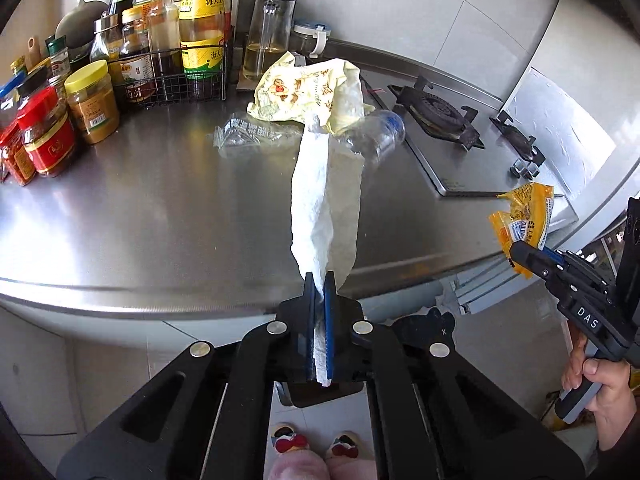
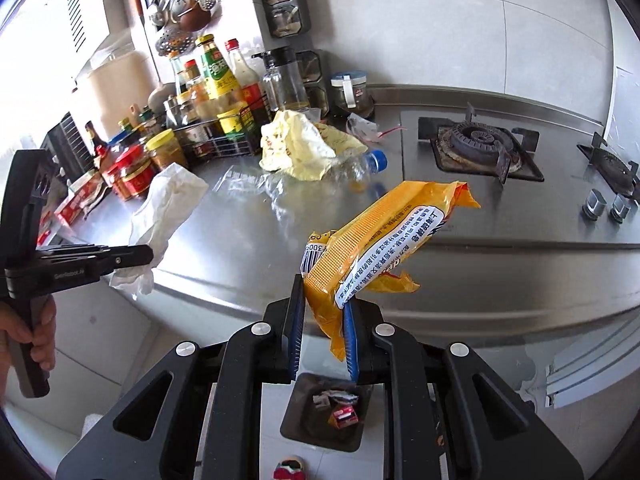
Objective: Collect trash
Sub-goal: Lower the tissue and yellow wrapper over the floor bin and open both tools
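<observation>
My left gripper [image 1: 320, 280] is shut on a white paper towel [image 1: 320, 196] and holds it up just off the steel counter's front edge; the towel also shows in the right wrist view [image 2: 160, 208]. My right gripper [image 2: 322, 288] is shut on an orange snack wrapper [image 2: 372, 240], held above a dark trash bin [image 2: 320, 432] on the floor. The wrapper also shows at the right of the left wrist view [image 1: 524, 216]. On the counter lie a crumpled yellow bag [image 1: 312, 92], a clear plastic bottle [image 1: 376, 136] and a clear plastic wrapper [image 1: 252, 136].
Jars and sauce bottles in a wire rack [image 1: 168, 76] crowd the counter's back left. A gas stove [image 1: 436, 112] with two burners is set in at the right. The bin holds some scraps. Slippered feet [image 1: 312, 444] stand below the counter edge.
</observation>
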